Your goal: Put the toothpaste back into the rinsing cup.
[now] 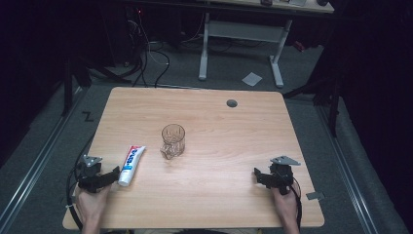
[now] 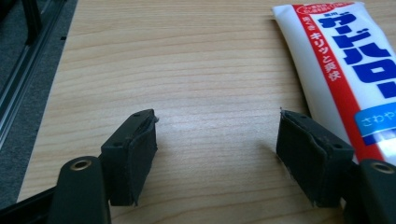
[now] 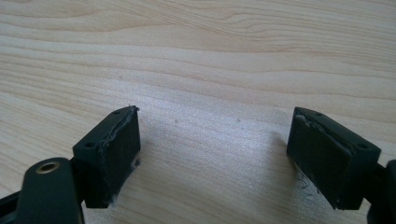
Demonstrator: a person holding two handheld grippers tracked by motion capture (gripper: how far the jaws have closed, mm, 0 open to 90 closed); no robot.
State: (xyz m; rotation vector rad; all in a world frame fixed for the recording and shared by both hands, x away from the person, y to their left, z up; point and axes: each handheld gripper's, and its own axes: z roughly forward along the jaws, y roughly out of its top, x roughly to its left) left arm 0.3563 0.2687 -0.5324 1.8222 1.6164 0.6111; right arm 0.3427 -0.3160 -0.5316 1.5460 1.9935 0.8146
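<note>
A white toothpaste tube [image 1: 131, 165] with red and blue print lies on the wooden table [image 1: 219, 126], near its front left. My left gripper [image 1: 113, 174] rests just left of the tube's lower end, open and empty. In the left gripper view the tube [image 2: 345, 70] lies beside the right jaw, outside the gap of the left gripper [image 2: 217, 158]. A clear glass mug [image 1: 173, 141] stands upright at the table's middle. My right gripper [image 1: 257, 175] sits low at the front right, open over bare wood; the right gripper [image 3: 215, 158] holds nothing.
A round grey cable hole [image 1: 232, 103] lies near the table's far edge. A white desk frame [image 1: 238, 44] stands on the floor beyond the table. Cables [image 1: 151, 53] trail on the floor at the back left.
</note>
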